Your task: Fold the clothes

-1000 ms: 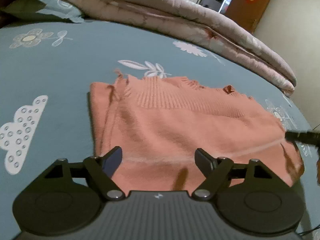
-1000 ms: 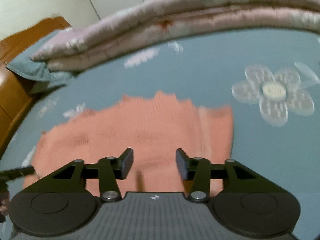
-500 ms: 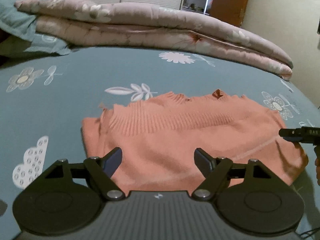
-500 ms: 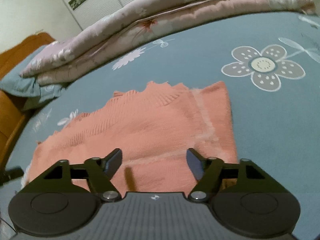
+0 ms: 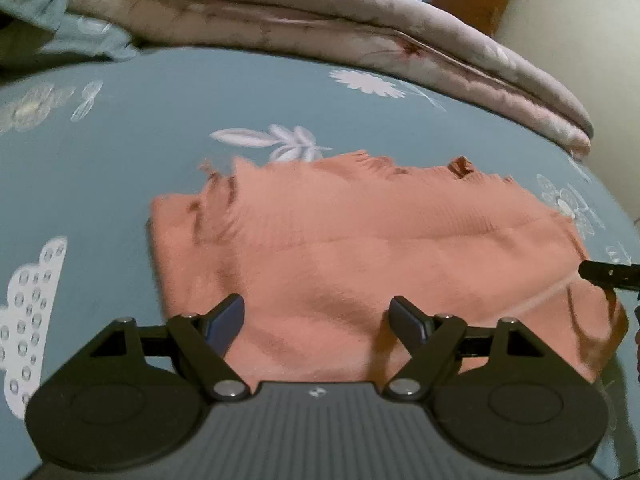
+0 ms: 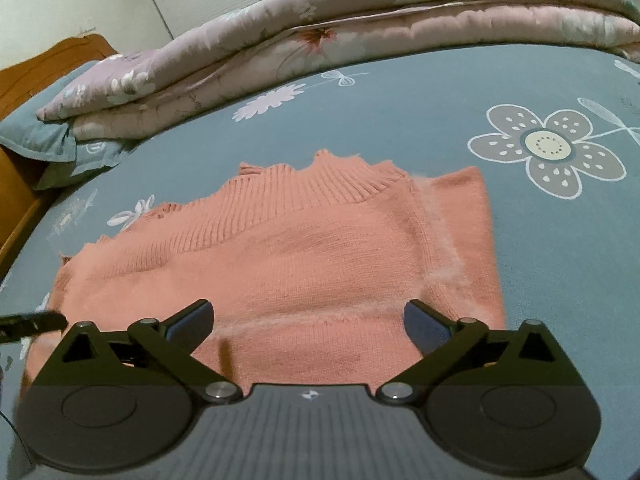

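Note:
A salmon-pink knit sweater (image 5: 360,248) lies folded flat on the blue patterned bedsheet (image 5: 140,128), its ribbed, scalloped edge on the far side. My left gripper (image 5: 318,318) hovers open over the sweater's near edge, nothing between its fingers. In the right wrist view the same sweater (image 6: 300,264) fills the middle, a fuzzy seam running near its right side. My right gripper (image 6: 308,320) hangs above the near edge with its jaws opening wide and no cloth pinched. The tip of the other gripper (image 6: 32,322) shows at the left edge, and the right one's tip (image 5: 610,274) at the left view's right edge.
A folded pink floral quilt (image 6: 360,32) lies along the far side of the bed, with a blue pillow (image 6: 36,132) at its left end. A wooden headboard (image 6: 36,72) stands at the left. A wall (image 5: 580,40) rises beyond the bed's right side.
My right gripper's jaws have spread from half closed to wide open. The left view has swayed: it pulled back and levelled, then moved in again over the sweater; its jaws stay open.

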